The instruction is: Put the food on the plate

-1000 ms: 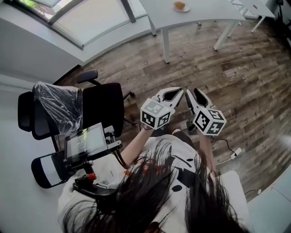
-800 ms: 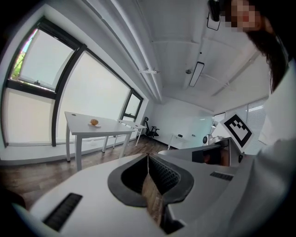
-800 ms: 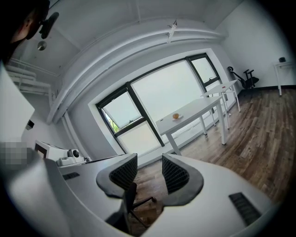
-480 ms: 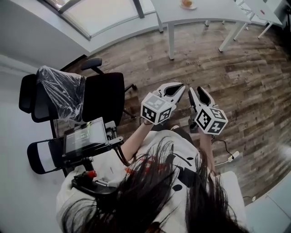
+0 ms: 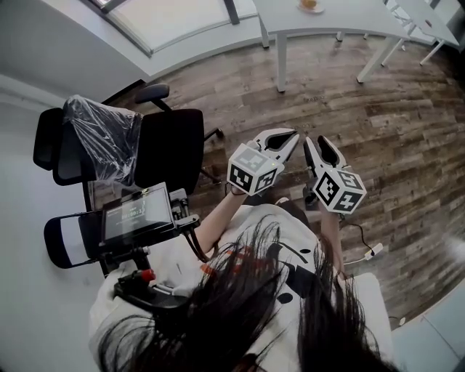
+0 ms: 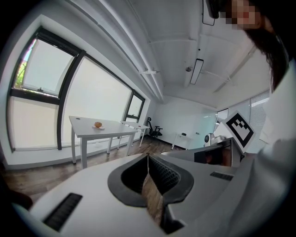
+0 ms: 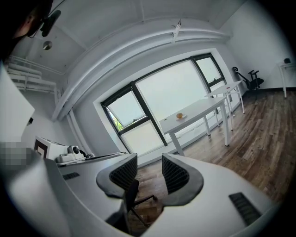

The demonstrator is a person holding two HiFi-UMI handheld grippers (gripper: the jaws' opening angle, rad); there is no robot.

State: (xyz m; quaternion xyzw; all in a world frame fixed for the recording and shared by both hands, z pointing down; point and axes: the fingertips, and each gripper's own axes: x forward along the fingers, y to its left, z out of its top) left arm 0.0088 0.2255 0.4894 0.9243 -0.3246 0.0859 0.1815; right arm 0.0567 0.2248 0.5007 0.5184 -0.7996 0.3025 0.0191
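Stands on a wood floor (image 5: 378,109), well apart from the white bench (image 5: 356,14) by the window. Has a black office chair (image 5: 167,149) at the left, just beside a second chair wrapped in plastic (image 5: 102,134). Holds the left gripper (image 6: 148,157) and the right gripper (image 7: 149,159) side by side, aimed toward the bench. Shows the left fingers (image 6: 164,173) meeting at the tips, nothing between. Shows the right fingers (image 7: 175,173) a narrow gap apart, likewise empty. Carries on the far bench a small plate (image 7: 183,117) with the orange-coloured food (image 7: 179,115) sitting on it.
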